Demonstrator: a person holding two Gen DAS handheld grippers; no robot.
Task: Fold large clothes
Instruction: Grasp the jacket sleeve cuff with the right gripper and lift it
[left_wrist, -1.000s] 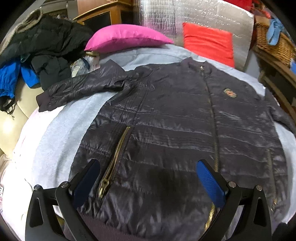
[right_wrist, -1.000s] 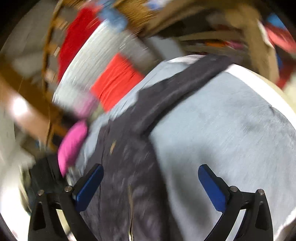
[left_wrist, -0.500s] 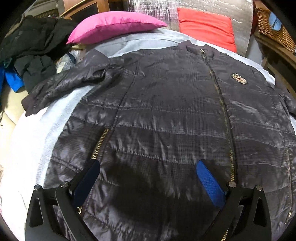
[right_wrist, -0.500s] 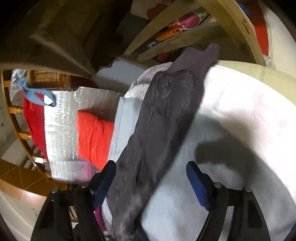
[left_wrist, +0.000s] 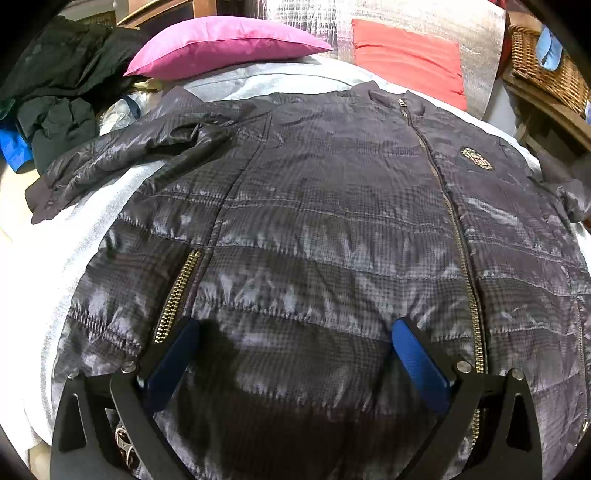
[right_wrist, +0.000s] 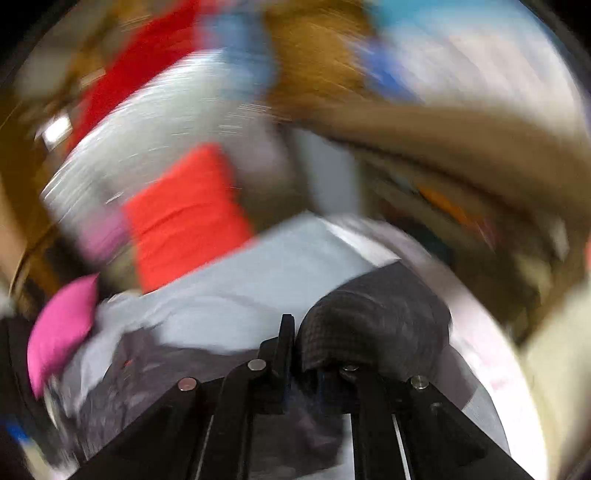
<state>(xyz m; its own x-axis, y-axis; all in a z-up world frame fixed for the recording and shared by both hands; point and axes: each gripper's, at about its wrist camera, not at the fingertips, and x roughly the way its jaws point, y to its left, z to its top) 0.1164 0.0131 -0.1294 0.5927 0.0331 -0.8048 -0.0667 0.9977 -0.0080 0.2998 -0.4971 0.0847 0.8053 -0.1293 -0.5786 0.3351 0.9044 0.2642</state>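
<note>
A dark quilted jacket (left_wrist: 332, 221) lies face up, zipped, on the bed, its left sleeve (left_wrist: 129, 147) spread out to the side. My left gripper (left_wrist: 295, 325) hovers open just over the jacket's lower front, between the pocket zip and the centre zip, with nothing between its fingers. In the blurred right wrist view my right gripper (right_wrist: 295, 332) has its jaws closing tight together, with the jacket's other sleeve (right_wrist: 376, 317) pinched in them and bunched over the right finger, lifted off the sheet.
A light grey sheet (left_wrist: 92, 221) covers the bed. A pink pillow (left_wrist: 221, 44) and a red pillow (left_wrist: 406, 59) lie at the head. A heap of dark clothes (left_wrist: 55, 92) sits at the left, a wicker basket (left_wrist: 546, 66) on wooden furniture at the right.
My left gripper has sunk closer to the jacket's front. My right gripper went from open around the sleeve to shut on it, then swung and rose with it.
</note>
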